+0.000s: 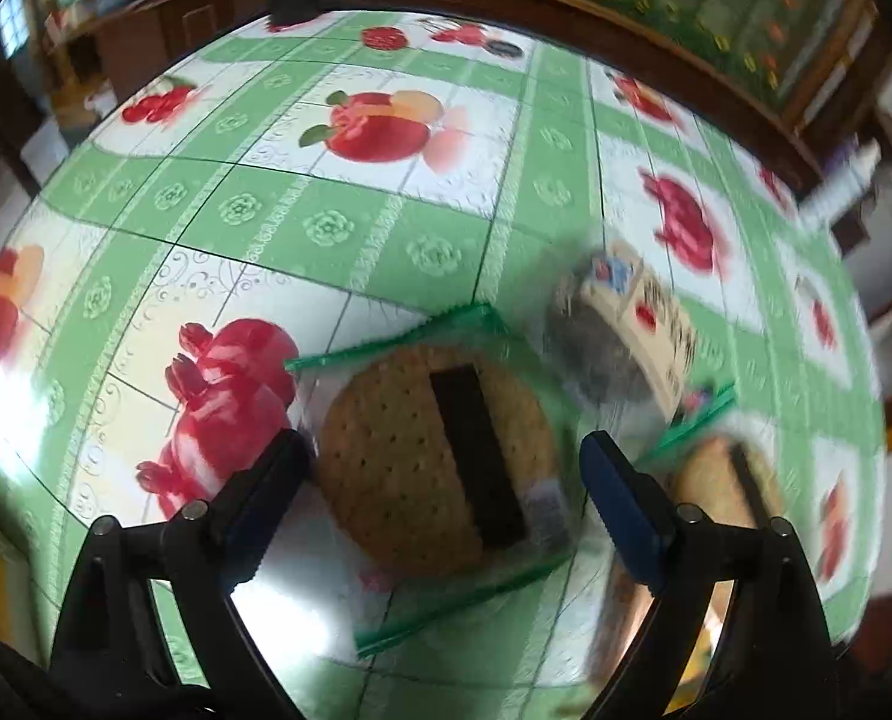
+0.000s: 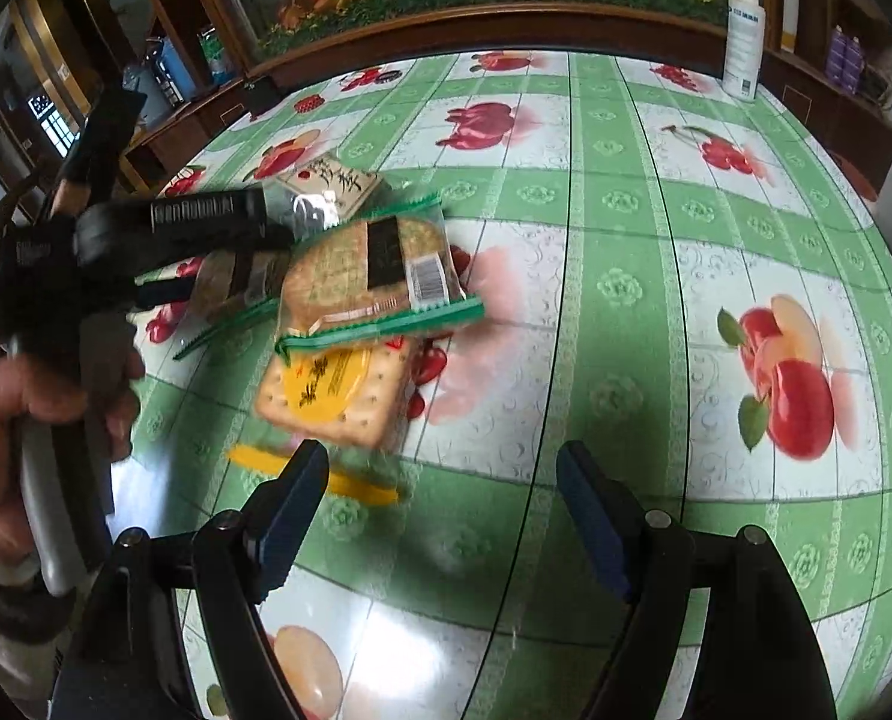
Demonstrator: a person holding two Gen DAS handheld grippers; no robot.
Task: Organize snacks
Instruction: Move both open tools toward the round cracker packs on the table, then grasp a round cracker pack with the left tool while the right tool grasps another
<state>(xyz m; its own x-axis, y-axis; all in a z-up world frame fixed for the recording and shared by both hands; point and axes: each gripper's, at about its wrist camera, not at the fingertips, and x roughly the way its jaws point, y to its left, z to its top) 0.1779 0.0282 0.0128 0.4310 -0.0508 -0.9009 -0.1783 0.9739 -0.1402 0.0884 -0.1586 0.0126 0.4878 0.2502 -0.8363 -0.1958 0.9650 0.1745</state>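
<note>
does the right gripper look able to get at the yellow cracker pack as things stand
Probably yes. The right gripper has its jaws open just short of the yellow cracker pack, with nothing between them. The green pack overlaps only its far edge, and the left gripper is further back.

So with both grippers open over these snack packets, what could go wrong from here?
1. The left gripper straddles a round cracker packet; closing hard could crack the cracker inside.
2. The packets overlap: the green-sealed packet lies partly on the yellow-sealed square cracker packet, so lifting one may drag the other.
3. The tablecloth looks glossy, so the thin wrappers might slide away from the right gripper.
</note>
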